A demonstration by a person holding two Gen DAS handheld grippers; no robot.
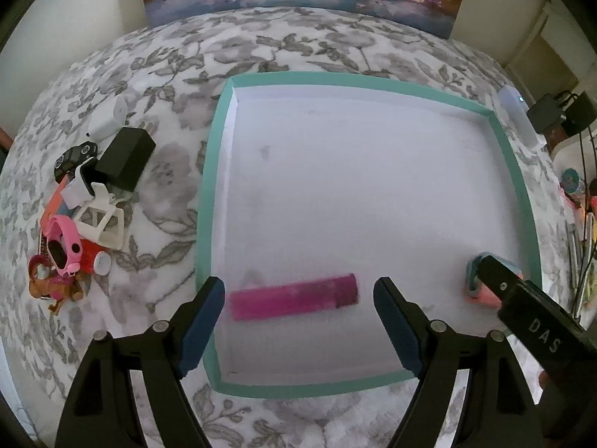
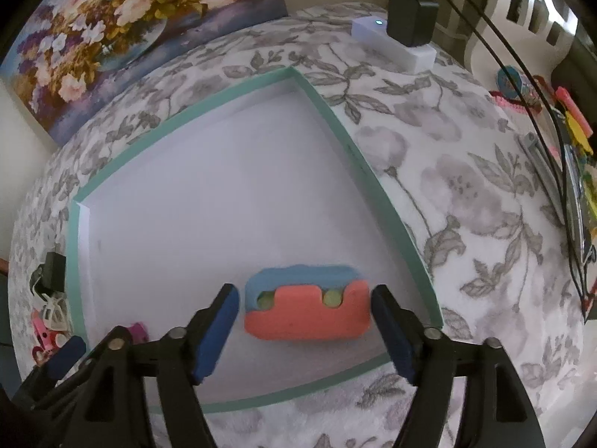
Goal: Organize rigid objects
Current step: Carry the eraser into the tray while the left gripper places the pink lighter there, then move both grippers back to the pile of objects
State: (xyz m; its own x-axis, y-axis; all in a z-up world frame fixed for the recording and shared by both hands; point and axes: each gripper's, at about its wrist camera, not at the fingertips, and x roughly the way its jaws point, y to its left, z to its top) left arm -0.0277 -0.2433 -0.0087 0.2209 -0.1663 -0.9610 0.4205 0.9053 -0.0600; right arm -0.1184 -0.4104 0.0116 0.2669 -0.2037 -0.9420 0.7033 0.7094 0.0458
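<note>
Teal-rimmed, the shallow white tray lies on a grey floral cloth, with a magenta bar along its near edge between the spread jaws of the left gripper, untouched. Near the tray's right edge a coral-and-blue block sits between the open, clear fingers of the right gripper. Small toys and a black box are heaped on the cloth off the tray's left side.

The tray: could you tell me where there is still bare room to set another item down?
The teal-rimmed tray is bare across its far half and middle. Its near edge holds the magenta bar between the open left gripper and the coral-and-blue block by the right wall. The toy pile left of the tray is crowded.
</note>
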